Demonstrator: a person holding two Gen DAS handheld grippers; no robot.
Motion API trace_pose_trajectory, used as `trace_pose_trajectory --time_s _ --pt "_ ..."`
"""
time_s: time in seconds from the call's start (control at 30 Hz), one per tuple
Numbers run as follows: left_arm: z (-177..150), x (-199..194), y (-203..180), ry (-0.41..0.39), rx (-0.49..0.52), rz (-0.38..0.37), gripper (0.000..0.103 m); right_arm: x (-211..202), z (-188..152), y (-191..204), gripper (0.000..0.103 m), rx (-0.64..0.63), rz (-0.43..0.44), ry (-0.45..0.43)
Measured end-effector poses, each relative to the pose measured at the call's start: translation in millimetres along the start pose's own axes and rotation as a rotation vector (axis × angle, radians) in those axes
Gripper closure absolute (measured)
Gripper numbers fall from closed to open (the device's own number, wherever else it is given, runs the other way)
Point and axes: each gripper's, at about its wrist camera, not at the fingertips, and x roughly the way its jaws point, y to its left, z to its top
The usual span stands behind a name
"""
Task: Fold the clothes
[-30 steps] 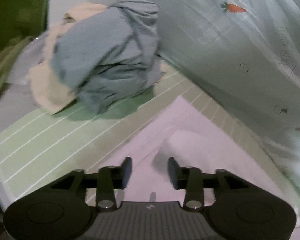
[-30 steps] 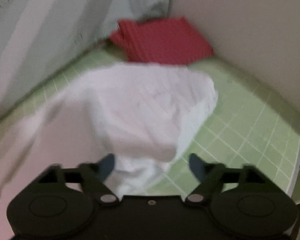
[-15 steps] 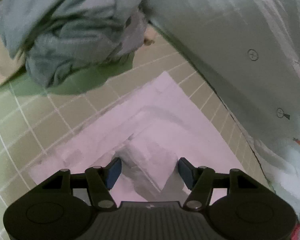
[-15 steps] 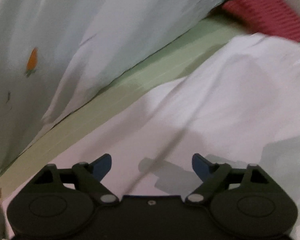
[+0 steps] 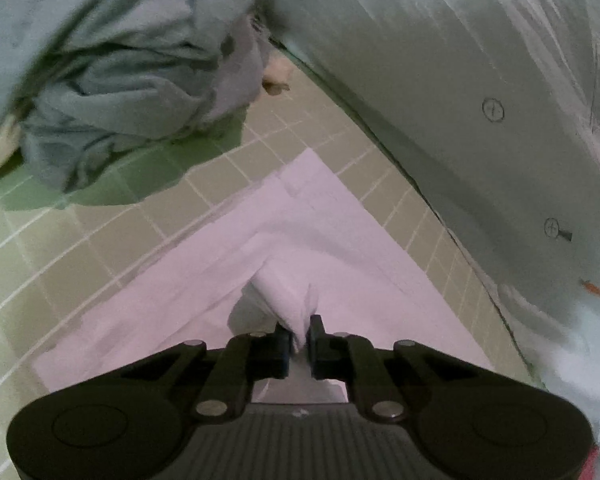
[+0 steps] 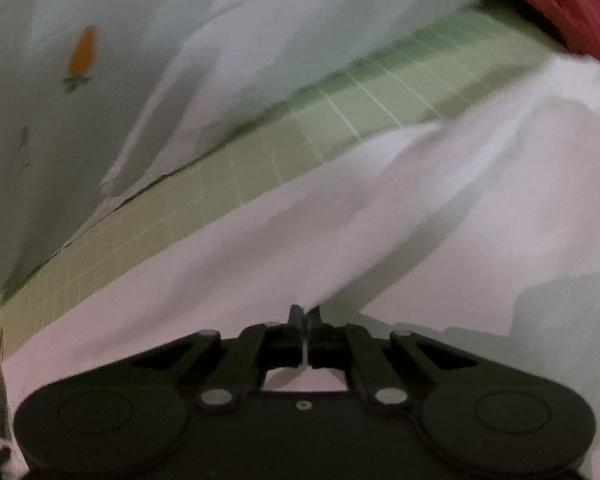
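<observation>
Green checked sheet (image 5: 100,236) — both tools, left tool (image 5: 299,338) and right tool (image 6: 305,320), pinch the white garment (image 5: 228,264), grey clothes heap (image 5: 112,80) beyond.

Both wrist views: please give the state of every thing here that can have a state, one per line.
Left gripper: jaws shut on a raised fold of the white garment.
Right gripper: jaws shut on the white garment's edge.
White garment: partly folded, lying on the green checked sheet.
Grey-blue clothes: unfolded, in a crumpled heap.
Red cloth: lying at the far corner; whether folded cannot be told.
</observation>
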Motion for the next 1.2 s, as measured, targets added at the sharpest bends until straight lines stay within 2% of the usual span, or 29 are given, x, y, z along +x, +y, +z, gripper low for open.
trace_pose_trajectory --time_s 0.07,0.17,0.23,0.37,0.4,0.43,0.47,0.5,0.53,0.57,0.6,0.63,0.67,0.7,0.77,0.87,1.1,1.2 --pt "2.9 -18.4 -1.0 -0.014 -0.035 -0.015 0.093 -20.1 2.2 4.5 0.101 -0.038 0.018 -0.024" --pt "14.8 -46.5 -17.0 -0.063 0.013 -0.048 0.094 -52.5 14.1 22.2 0.101 -0.157 0.054 -0.096" --pt "31.7 -49.3 -31.8 -0.093 0.041 -0.069 0.094 -60.8 28.8 32.8 0.101 -0.176 0.088 -0.128" --pt "72.8 -10.9 -65.9 -0.168 0.087 -0.113 0.092 -36.0 68.9 41.5 0.101 -0.099 0.155 -0.169" --pt "80.6 5.3 -75.5 -0.171 0.107 -0.095 0.083 -23.3 77.4 41.7 0.099 -0.055 0.17 -0.186" --pt "84.8 17.6 -82.1 -0.158 0.127 -0.052 0.079 -10.1 82.3 42.6 0.096 -0.031 0.164 -0.195" --pt "89.0 29.9 -88.7 -0.145 0.147 -0.008 0.073 3.2 86.6 43.7 0.084 -0.013 0.154 -0.201" --pt "91.4 39.7 -93.2 -0.133 0.163 0.03 0.066 15.4 89.8 47.0 0.059 -0.026 0.1 -0.177" --pt "87.9 41.4 -90.0 -0.129 0.17 0.047 0.061 16.9 87.3 49.8 0.052 -0.054 0.059 -0.167" --pt "81.7 39.5 -82.2 -0.128 0.174 0.058 0.051 16.3 83.6 52.3 0.048 -0.083 0.023 -0.161" --pt "74.0 36.2 -71.9 -0.128 0.177 0.074 0.047 15.7 79.9 54.9 0.043 -0.113 -0.013 -0.155" --pt "65.1 32.9 -60.6 -0.122 0.182 0.103 0.047 10.3 72.1 54.2 0.039 -0.141 -0.018 -0.162" --pt "55.1 29.5 -48.3 -0.109 0.188 0.143 0.047 5.1 61.6 50.1 0.03 -0.155 -0.036 -0.16" --pt "45.8 26.1 -36.6 -0.097 0.193 0.179 0.047 0.2 50.9 45.4 0.028 -0.165 -0.058 -0.154" --pt "28.9 18.5 -13.9 -0.072 0.19 0.225 0.047 -7.8 30.8 35.9 0.028 -0.172 -0.091 -0.136" --pt "6.3 7.8 14.9 -0.037 0.168 0.231 0.048 -17.4 2.4 16.7 0.028 -0.136 -0.109 -0.095" --pt "-14.7 2.4 23.8 -0.058 0.199 0.186 0.053 -37.7 -48.3 -1.9 0.028 -0.116 -0.131 -0.027" --pt "-14.9 7.6 21.8 -0.053 0.197 0.213 0.053 -40.1 -57.4 0.6 0.028 -0.139 -0.136 -0.016"
